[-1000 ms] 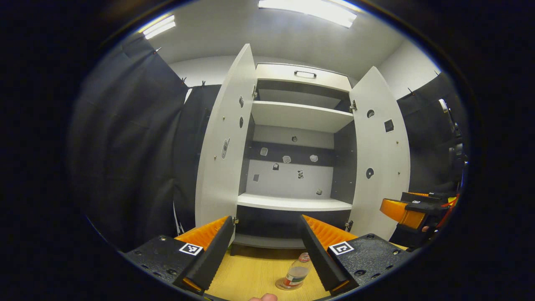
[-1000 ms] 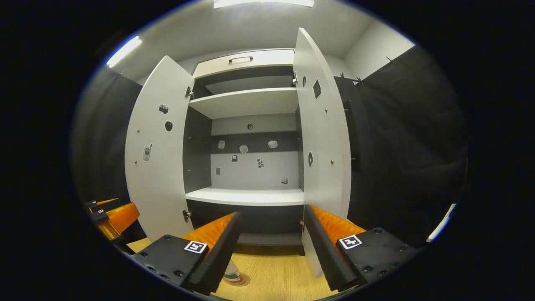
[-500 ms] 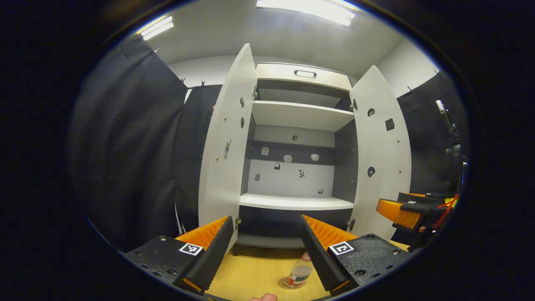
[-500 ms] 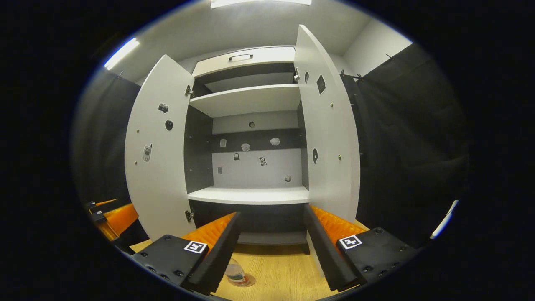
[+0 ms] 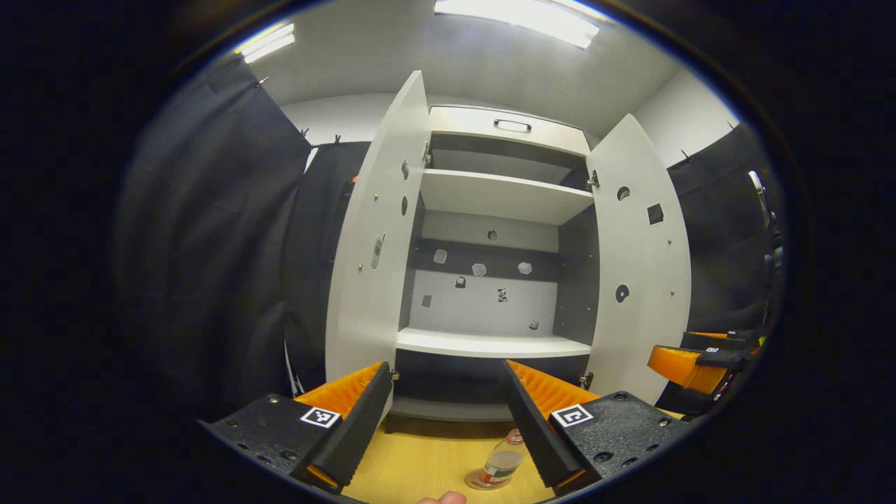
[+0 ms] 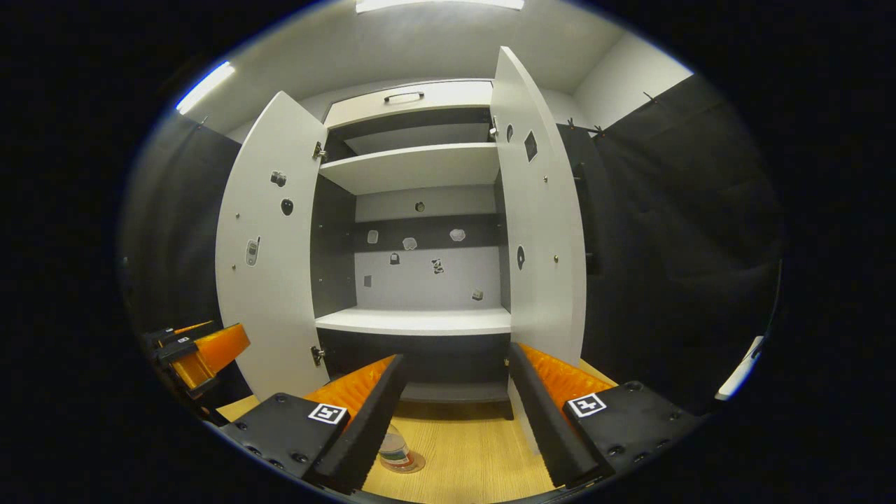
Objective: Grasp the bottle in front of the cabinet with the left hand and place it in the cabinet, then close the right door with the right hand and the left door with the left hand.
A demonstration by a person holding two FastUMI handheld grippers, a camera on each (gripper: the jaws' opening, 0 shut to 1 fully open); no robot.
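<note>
Two grippers, left gripper wide and empty above bottle, right gripper wide, empty

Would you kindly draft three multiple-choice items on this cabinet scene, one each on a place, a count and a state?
1. Where does the bottle stand?
A. On the wooden floor before the cabinet
B. On the top shelf
C. Inside the left tool

2. How many cabinet doors hang open?
A. None
B. One
C. Two

3. How is the left tool?
A. Shut on the bottle
B. Open, holding nothing
C. Pressed on a door

Key: 1 A, the bottle stands upright on the floor boards below the shelves. 2 C, the left door and the right door both swing outward. 3 B, its fingers stand spread with only air between.
</note>
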